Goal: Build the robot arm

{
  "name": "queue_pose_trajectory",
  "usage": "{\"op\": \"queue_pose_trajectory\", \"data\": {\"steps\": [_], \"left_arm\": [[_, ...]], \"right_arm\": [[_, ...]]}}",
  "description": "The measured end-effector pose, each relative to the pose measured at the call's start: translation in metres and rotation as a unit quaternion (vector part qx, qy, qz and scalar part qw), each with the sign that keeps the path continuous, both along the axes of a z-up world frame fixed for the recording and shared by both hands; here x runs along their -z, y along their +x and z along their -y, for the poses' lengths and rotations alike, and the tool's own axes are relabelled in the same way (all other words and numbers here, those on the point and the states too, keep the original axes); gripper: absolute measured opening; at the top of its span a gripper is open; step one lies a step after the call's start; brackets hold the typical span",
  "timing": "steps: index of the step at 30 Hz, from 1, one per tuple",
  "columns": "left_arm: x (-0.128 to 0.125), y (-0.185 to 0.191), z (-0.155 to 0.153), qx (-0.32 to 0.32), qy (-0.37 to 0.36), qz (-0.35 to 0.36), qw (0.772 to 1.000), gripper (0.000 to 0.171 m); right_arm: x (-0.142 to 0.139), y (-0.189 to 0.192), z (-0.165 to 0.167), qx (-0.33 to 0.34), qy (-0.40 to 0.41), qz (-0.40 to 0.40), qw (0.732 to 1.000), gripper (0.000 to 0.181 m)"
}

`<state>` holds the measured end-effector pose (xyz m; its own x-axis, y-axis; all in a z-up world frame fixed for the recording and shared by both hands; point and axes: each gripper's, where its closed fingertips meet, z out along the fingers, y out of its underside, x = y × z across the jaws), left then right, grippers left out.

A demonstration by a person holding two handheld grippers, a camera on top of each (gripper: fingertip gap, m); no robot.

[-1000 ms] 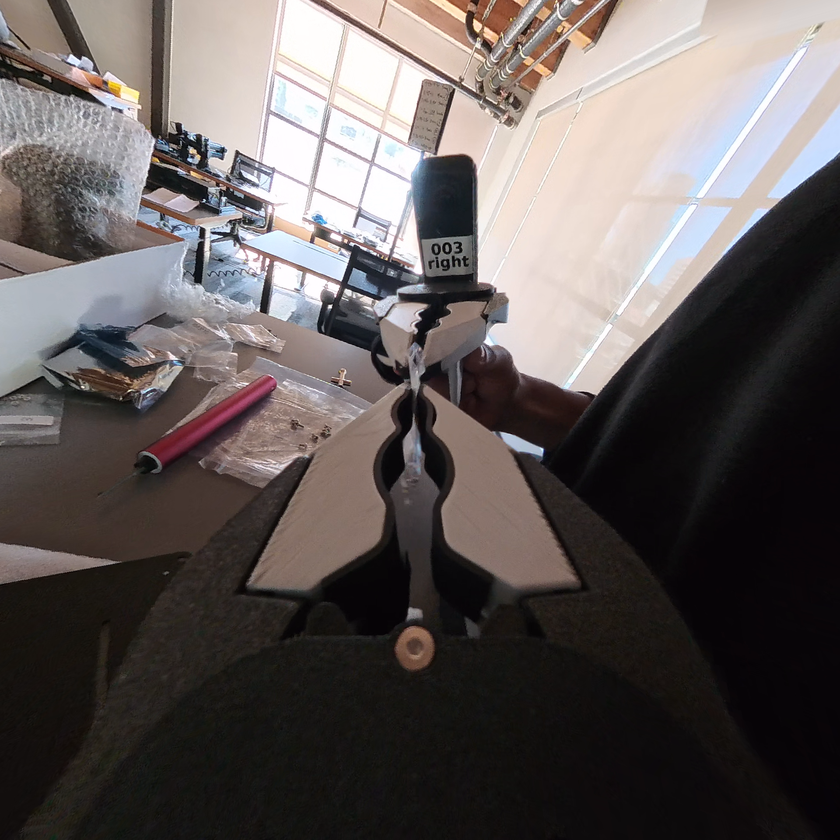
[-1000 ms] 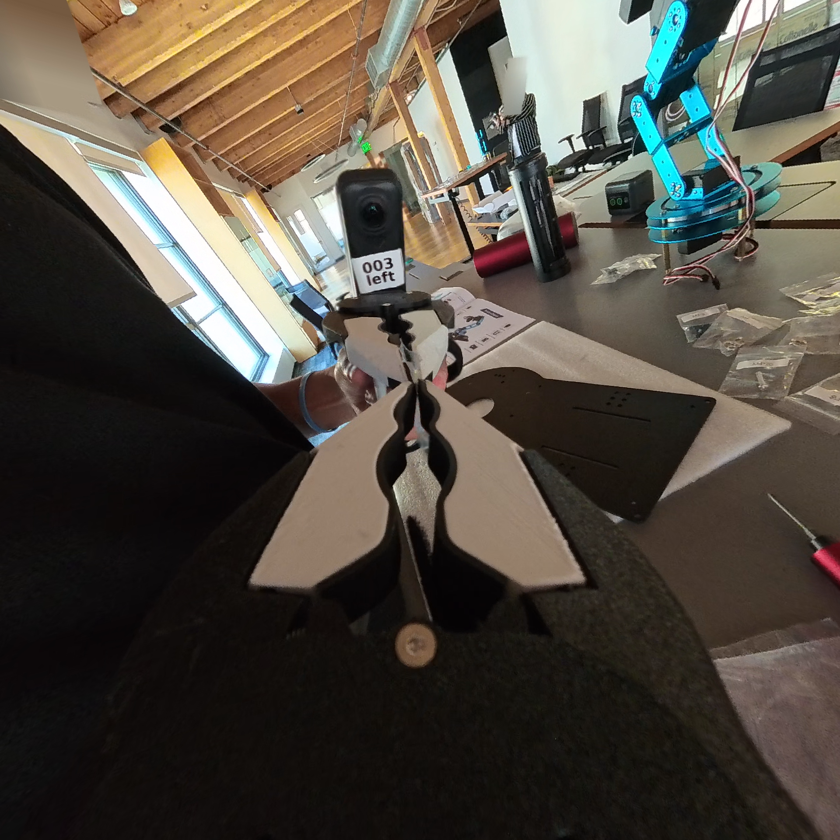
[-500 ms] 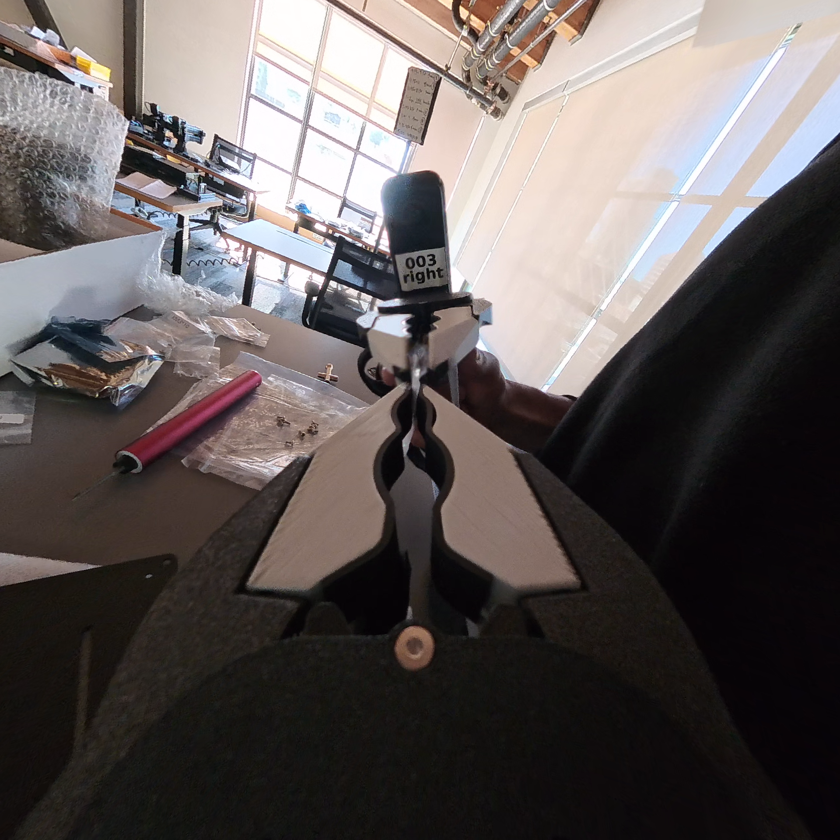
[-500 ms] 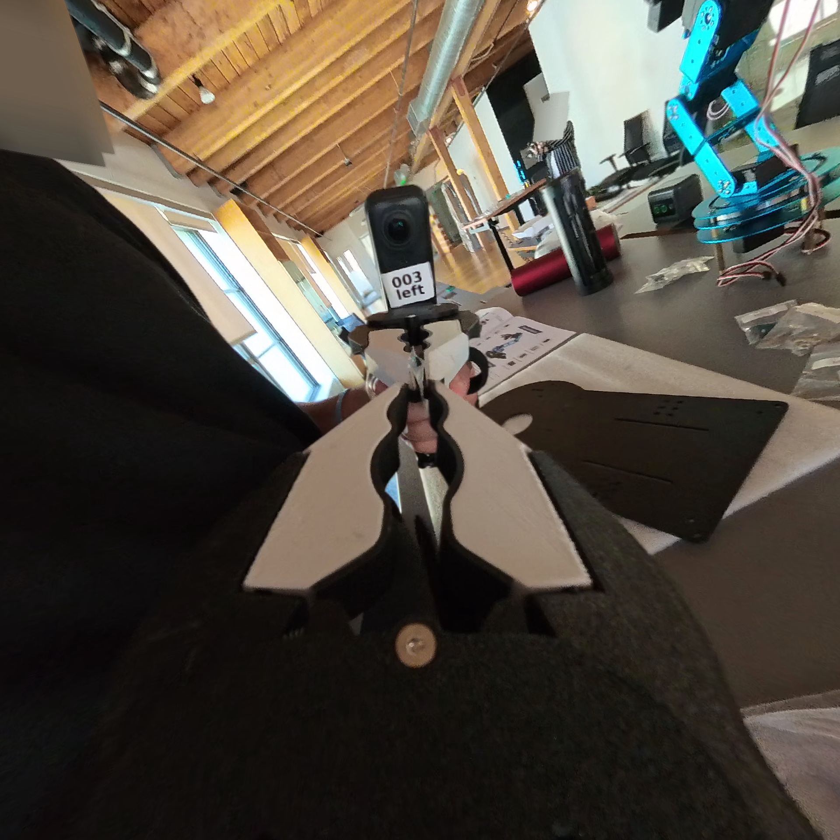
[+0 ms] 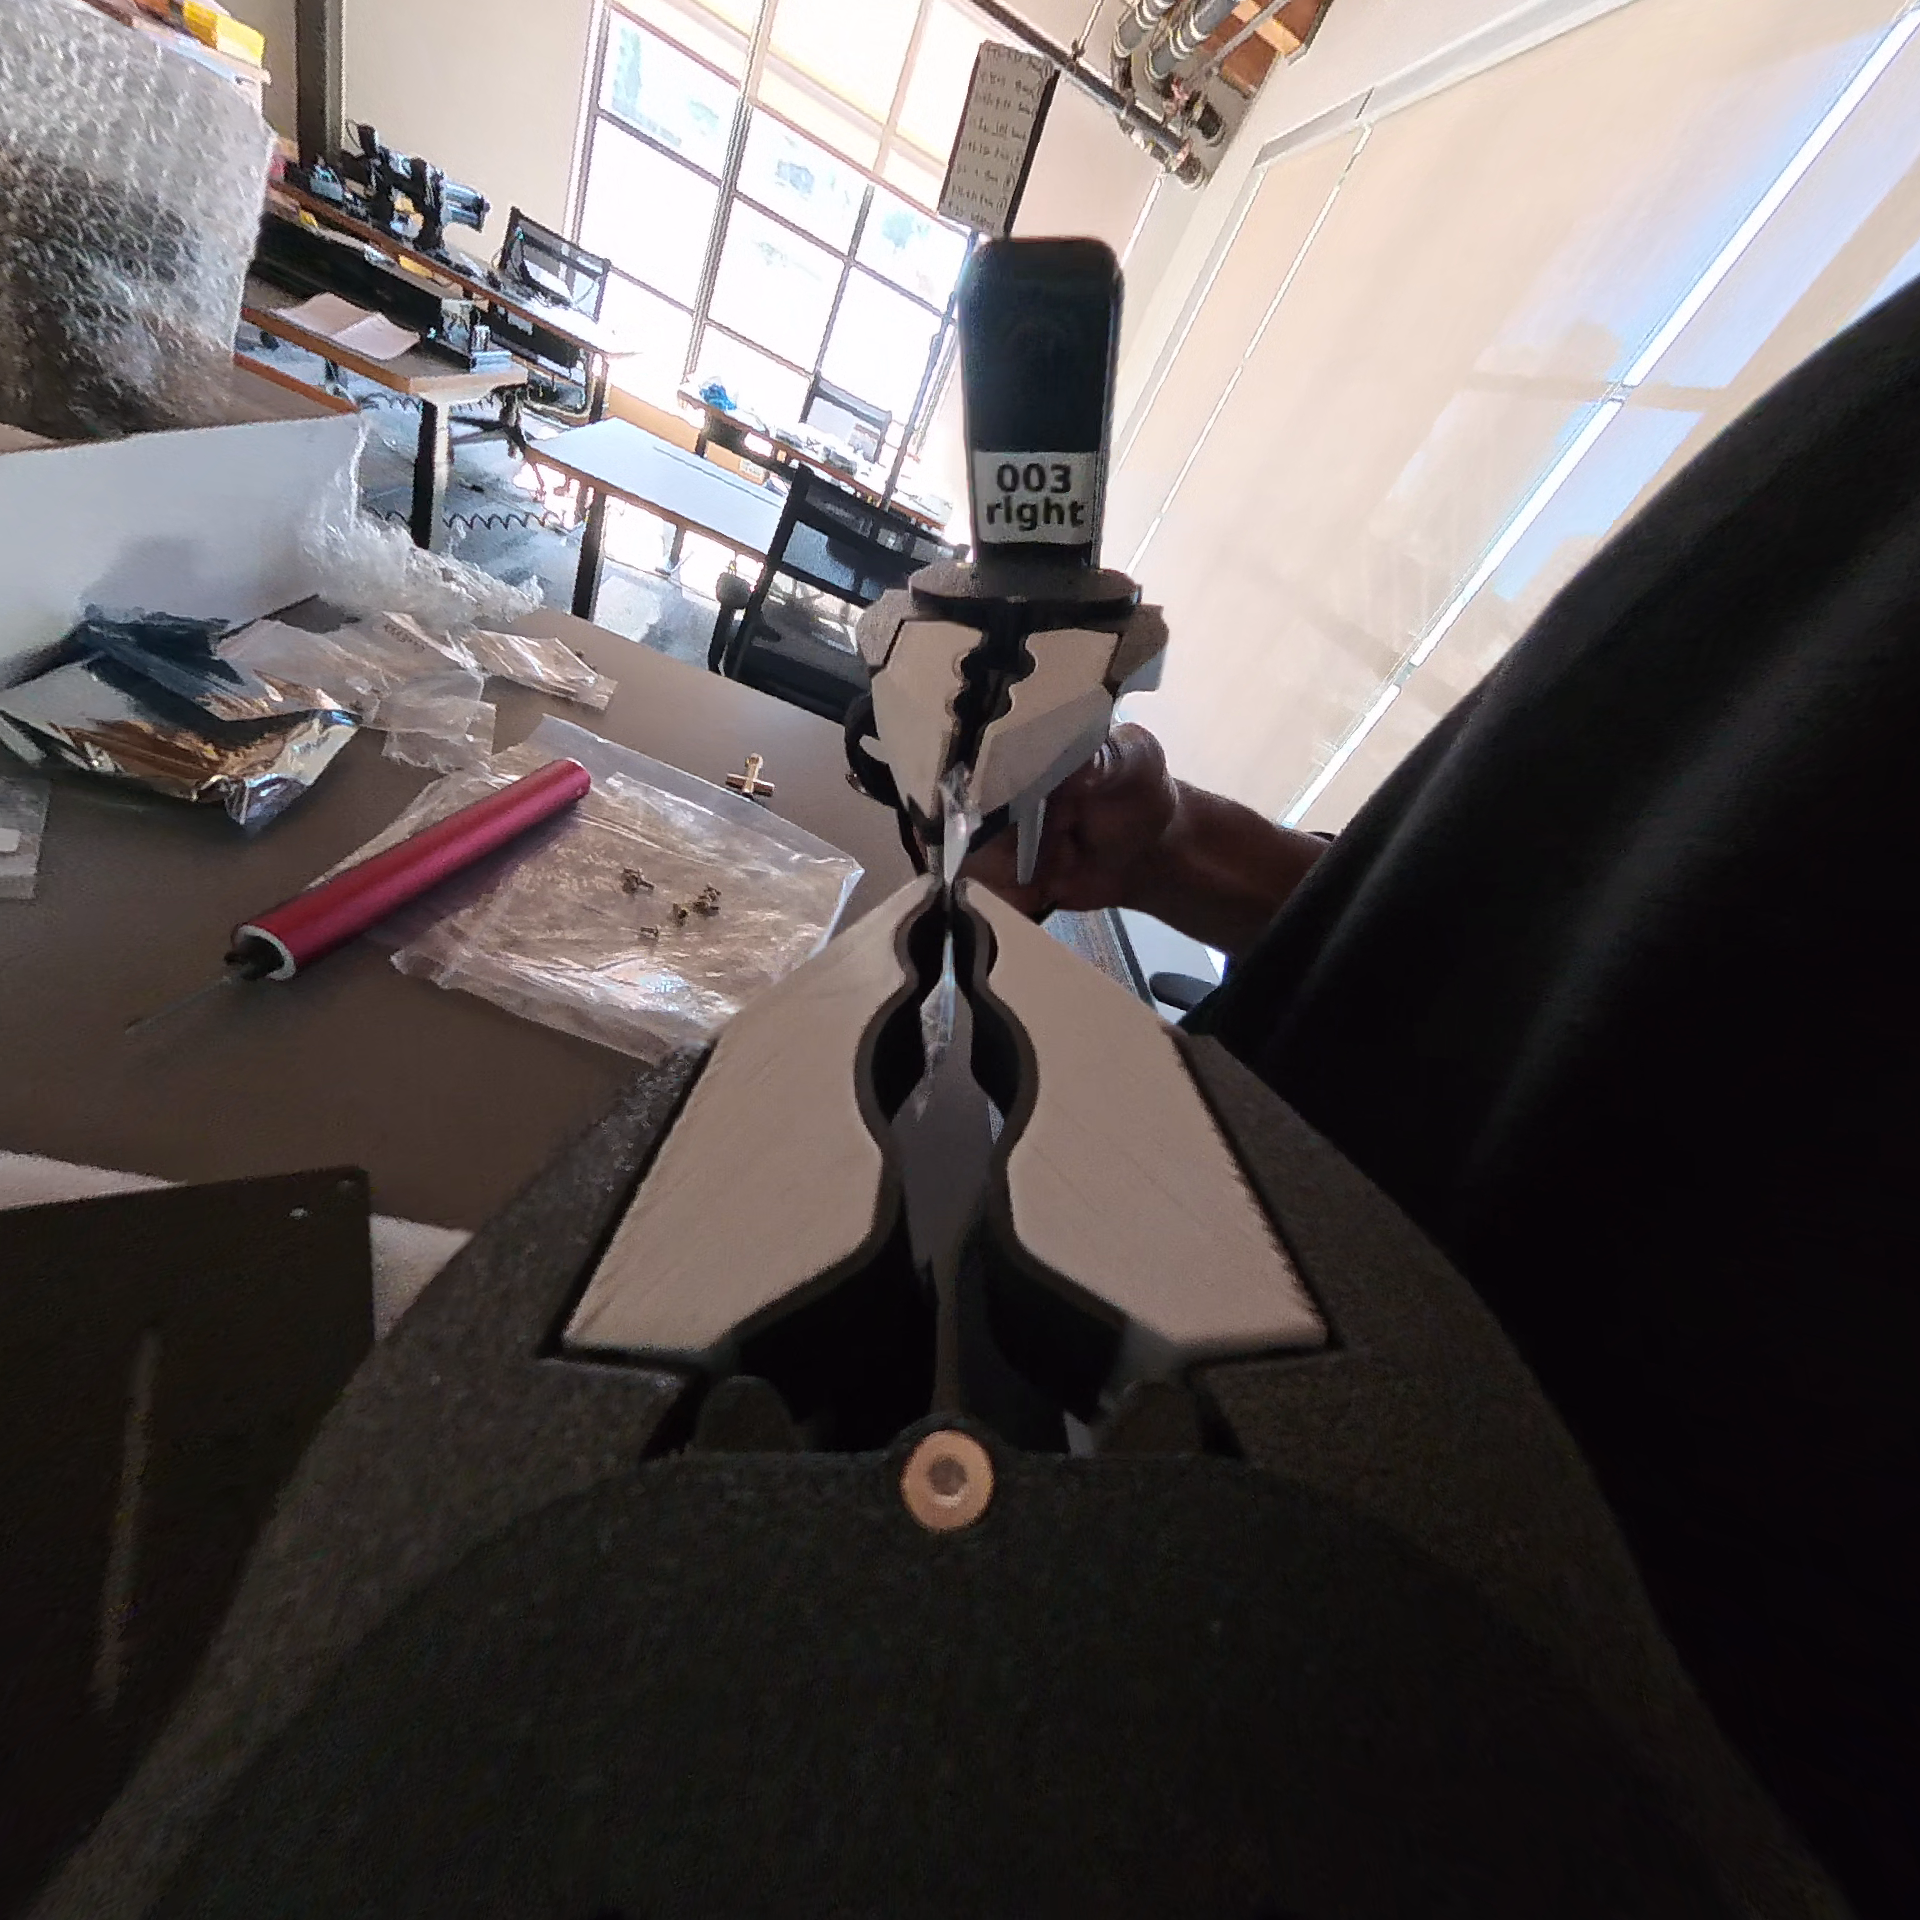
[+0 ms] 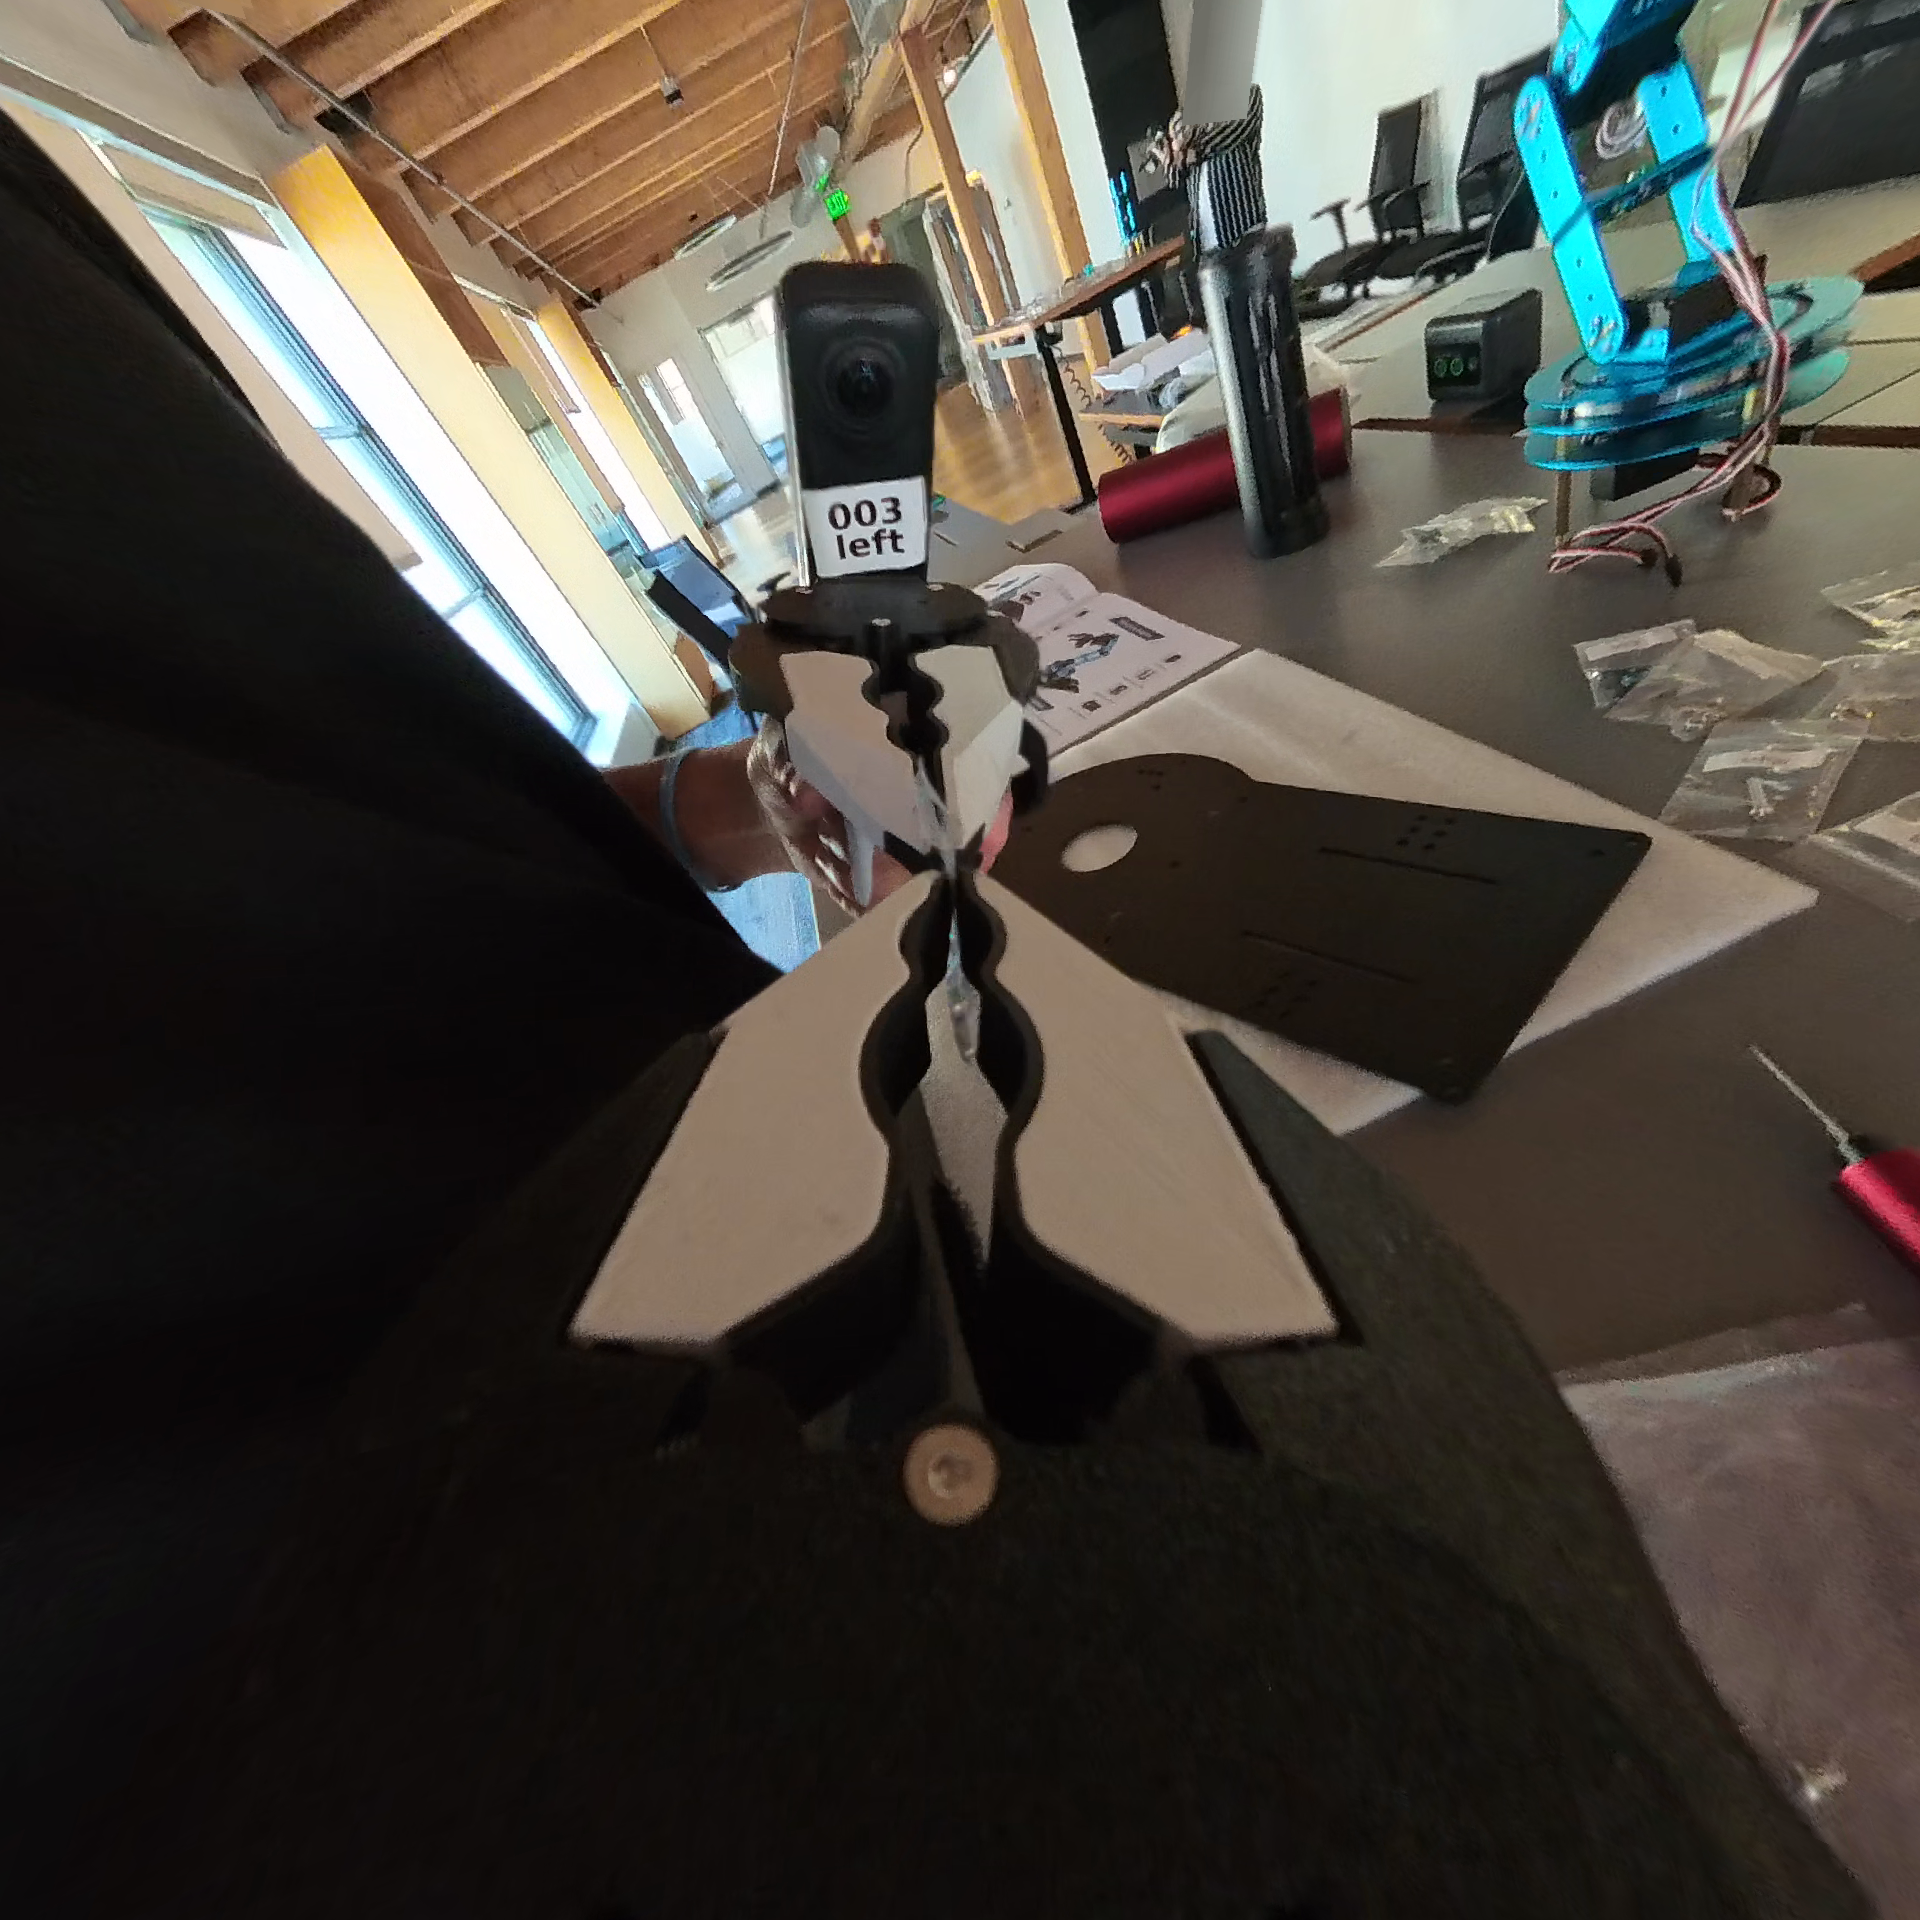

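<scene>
The left gripper (image 5: 948, 902) and the right gripper (image 6: 943, 891) point at each other tip to tip above the near edge of the table (image 5: 312, 1049), each with its 2 fingers pressed together on the same small clear plastic bag (image 5: 951, 847). The bag is a thin crumpled strip that runs from between one pair of tips straight into the other, so it spans the short gap between the 2 grippers and lies inside both. A hand (image 5: 1117, 821) grips the right gripper's handle; another hand (image 6: 805, 821) grips the left one, close against a dark sleeve. On the table to the left of the left gripper, a red screwdriver (image 5: 416, 852) lies on a larger clear bag (image 5: 644, 925) with a few small screws on it, and a foil pouch (image 5: 177, 727) sits farther left. On the table to the right of the right gripper lies a flat black plate (image 6: 1320, 904) on a white sheet, with a booklet (image 6: 1112, 644) beyond it, then a tall black bottle (image 6: 1262, 384), a blue robot arm (image 6: 1652, 260) and several little bags (image 6: 1766, 758).
</scene>
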<state>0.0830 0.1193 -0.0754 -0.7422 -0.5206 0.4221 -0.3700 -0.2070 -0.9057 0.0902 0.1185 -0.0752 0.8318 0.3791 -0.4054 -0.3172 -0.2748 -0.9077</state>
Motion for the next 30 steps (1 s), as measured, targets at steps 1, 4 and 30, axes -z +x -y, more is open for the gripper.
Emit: {"op": "queue_pose_trajectory", "data": {"steps": [1,4,30], "left_arm": [[0.001,-0.001,-0.001,-0.003,0.0,-0.003,1.0,0.0],[-0.004,-0.001,-0.017,-0.029,-0.043,-0.005,0.999,0.0],[0.061,-0.047,-0.348,-0.424,0.268,-0.132,0.855,0.0]], "right_arm": [[0.002,0.002,0.003,0.0,-0.003,-0.004,1.0,0.0],[0.004,0.016,0.012,0.026,0.005,-0.02,0.999,0.0],[0.09,0.107,-0.326,0.301,-0.254,0.342,0.853,0.0]]}}
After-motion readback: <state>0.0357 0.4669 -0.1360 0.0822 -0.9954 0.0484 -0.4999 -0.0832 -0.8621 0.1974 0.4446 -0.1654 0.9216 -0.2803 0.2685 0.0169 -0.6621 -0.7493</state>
